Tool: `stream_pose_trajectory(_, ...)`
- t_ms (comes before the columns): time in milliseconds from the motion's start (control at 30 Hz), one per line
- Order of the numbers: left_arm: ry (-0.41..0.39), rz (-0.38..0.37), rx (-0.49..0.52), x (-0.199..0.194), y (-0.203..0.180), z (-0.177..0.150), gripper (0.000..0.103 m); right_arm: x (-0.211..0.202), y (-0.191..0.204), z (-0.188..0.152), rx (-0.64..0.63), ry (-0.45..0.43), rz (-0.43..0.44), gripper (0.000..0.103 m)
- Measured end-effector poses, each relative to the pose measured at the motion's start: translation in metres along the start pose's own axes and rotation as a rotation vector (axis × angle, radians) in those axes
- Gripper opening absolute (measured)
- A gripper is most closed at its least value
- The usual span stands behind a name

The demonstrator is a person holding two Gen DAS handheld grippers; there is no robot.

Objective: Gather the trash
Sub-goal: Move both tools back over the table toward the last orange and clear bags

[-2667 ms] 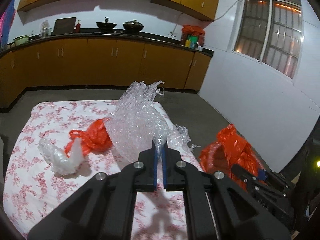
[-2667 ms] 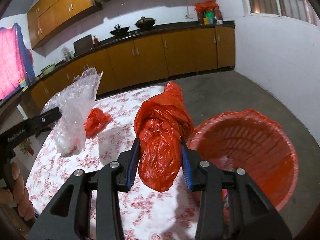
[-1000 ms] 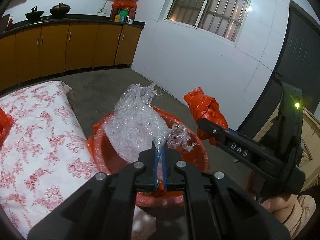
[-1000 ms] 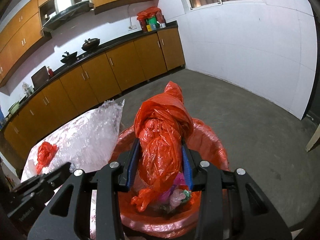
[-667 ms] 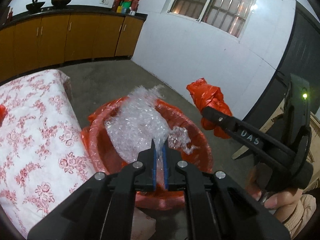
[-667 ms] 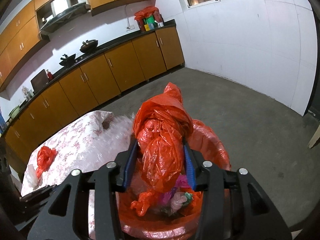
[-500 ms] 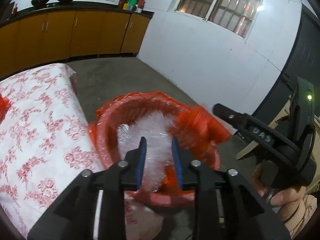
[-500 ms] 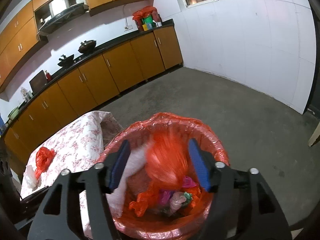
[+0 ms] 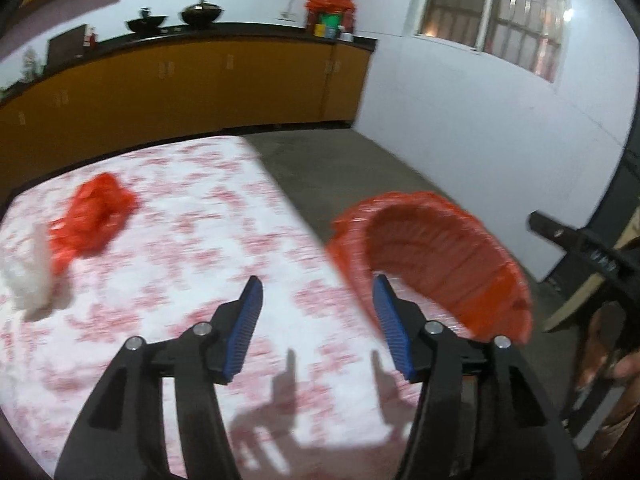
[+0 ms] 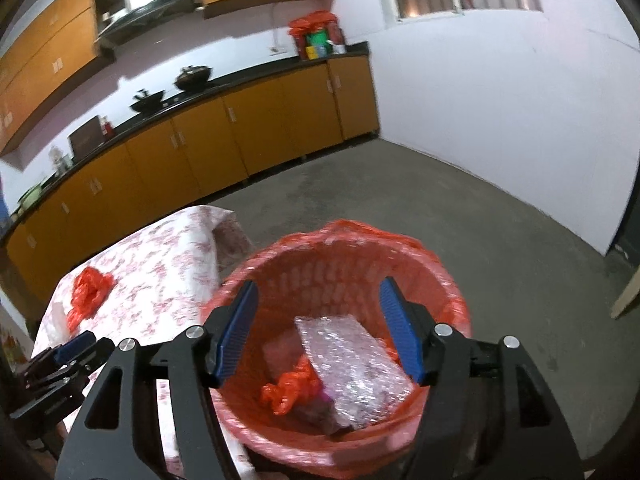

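Left gripper [image 9: 316, 312]: jaws opening, empty, over floral counter [image 9: 200, 240]. Right gripper [image 10: 316, 328]: jaws wide, empty, above bin [image 10: 448, 288] containing bubble wrap [image 10: 352, 360].

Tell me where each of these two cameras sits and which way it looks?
Left wrist: rides the left tool, jaws opening with nothing between, looking down over the flowered table at an orange bag; a hand shows at right.
Right wrist: rides the right tool, open, looking down into the orange bin holding bubble wrap.
Both share the bin, table, orange bag and kitchen cabinets.
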State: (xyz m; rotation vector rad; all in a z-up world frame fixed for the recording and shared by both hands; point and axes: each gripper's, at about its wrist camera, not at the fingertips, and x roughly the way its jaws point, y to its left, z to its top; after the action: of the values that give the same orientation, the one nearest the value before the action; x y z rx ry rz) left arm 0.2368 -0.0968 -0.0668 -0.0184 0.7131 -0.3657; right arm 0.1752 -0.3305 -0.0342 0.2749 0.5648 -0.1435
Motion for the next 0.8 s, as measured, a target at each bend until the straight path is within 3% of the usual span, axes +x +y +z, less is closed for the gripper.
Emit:
stream_pose_trajectory(300,-0.015,0.222,-0.11,-0.037,0.09,-0.015,0.066,0.004,0.069,0.002,-0.114,0.009,0.103,0.064)
stream_pose_trajectory(567,-0.073,0.443,-0.321,-0.069,0.197,-0.012,0.067,0.016,0.134,-0.002,-0.187,0.011,0.178,0.064)
stream_pose_trajectory(667,-0.063,0.469,-0.379,-0.066,0.227,-0.007,0.066,0.022,0.158,-0.006,-0.215,0.009,0.199,0.064)
stream_pose_trajectory(800,-0.004,0.444,-0.45,-0.048,0.255,-0.004,0.062,0.032,0.188,-0.01,-0.242,0.022,0.227,0.064)
